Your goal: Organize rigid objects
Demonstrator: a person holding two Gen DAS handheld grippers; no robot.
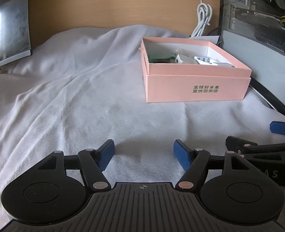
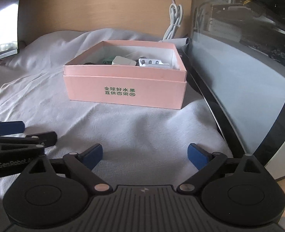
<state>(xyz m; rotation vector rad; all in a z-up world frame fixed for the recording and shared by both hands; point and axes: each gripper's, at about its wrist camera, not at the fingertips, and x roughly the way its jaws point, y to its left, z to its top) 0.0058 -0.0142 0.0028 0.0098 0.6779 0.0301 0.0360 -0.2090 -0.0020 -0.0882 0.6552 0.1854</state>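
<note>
**Both grippers empty; pink box loaded**

Left gripper (image 1: 143, 155) and right gripper (image 2: 145, 156) hover over the cloth-covered surface (image 1: 65, 96), jaws spread wide, nothing between them. Ahead, the pink box (image 2: 125, 94) holds a white charger (image 2: 123, 60) and other small parts. These look light, hard and smooth-sided; take by flat opposing faces. Judged nearly complete.

Pink box (image 2: 123, 94), green print; white wrinkled cloth (image 1: 69, 89); blue pads (image 1: 106, 154).
</note>
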